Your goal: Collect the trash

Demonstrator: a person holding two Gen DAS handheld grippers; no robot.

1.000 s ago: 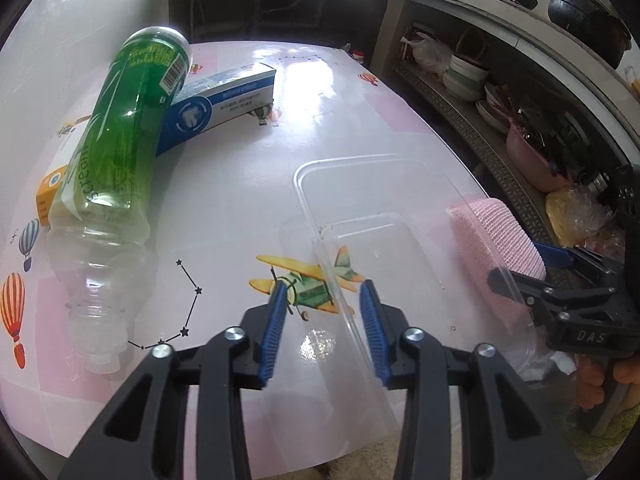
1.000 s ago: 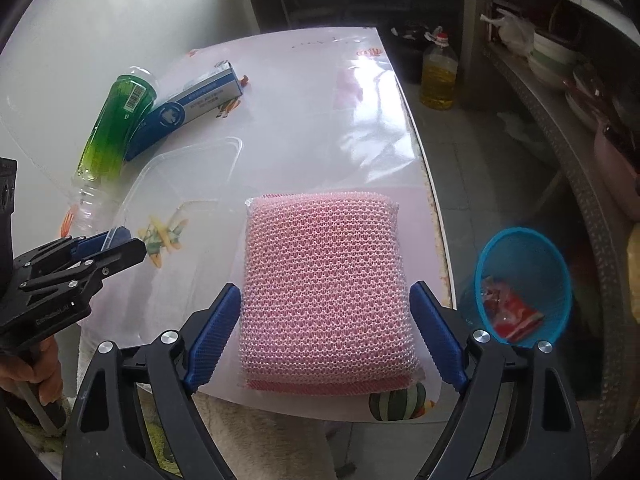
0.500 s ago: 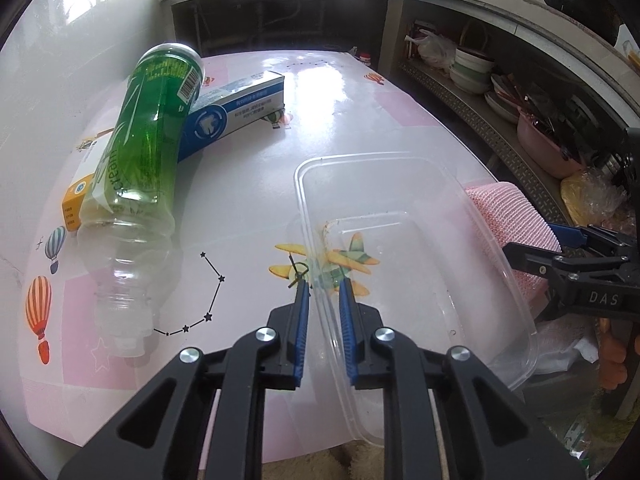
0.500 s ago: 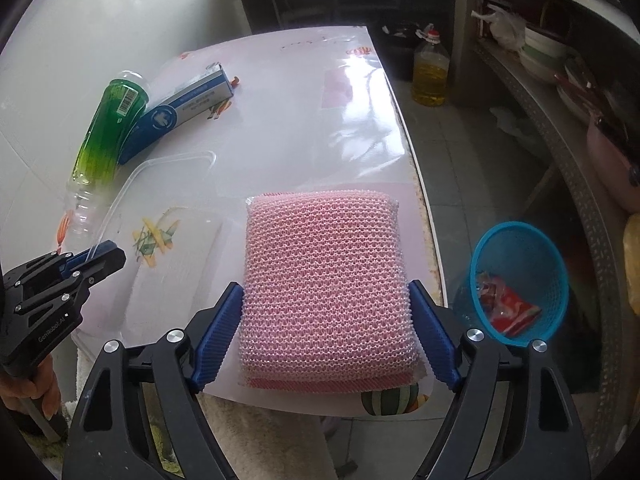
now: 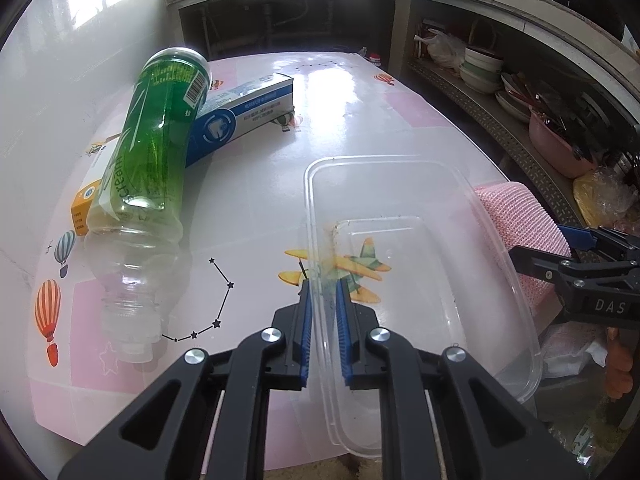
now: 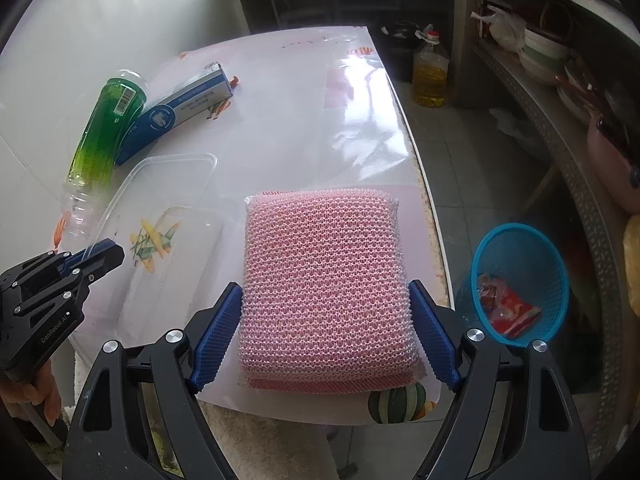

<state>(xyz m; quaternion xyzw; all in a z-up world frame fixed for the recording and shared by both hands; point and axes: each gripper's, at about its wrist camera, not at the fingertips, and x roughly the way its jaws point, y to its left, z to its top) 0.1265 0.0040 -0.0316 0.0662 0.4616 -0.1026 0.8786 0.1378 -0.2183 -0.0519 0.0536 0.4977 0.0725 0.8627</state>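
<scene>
The jaws of my left gripper (image 5: 322, 284) are closing, and both blue pads press on the near wall of a clear plastic container (image 5: 440, 280), whose near end is tipped up off the table. My right gripper (image 6: 325, 286) is shut on a pink mesh sponge (image 6: 324, 240) at the table's near right edge, one pad on each side. An empty green-labelled bottle (image 5: 152, 140) lies at the left, resting against a blue and white toothpaste box (image 5: 244, 112). A blue mesh basket (image 6: 520, 280) with red wrappers inside stands on the floor to the right.
A small orange box (image 5: 82, 208) lies under the bottle by the wall. A bottle of yellow oil (image 6: 430, 76) stands on the floor beyond the table. Shelves with bowls (image 5: 480, 68) run along the right. The glossy table (image 6: 320, 100) ends just right of the sponge.
My left gripper's jaws went from wide apart to pinched on the container's wall, and the container's near end tipped up. The right gripper and sponge stayed put.
</scene>
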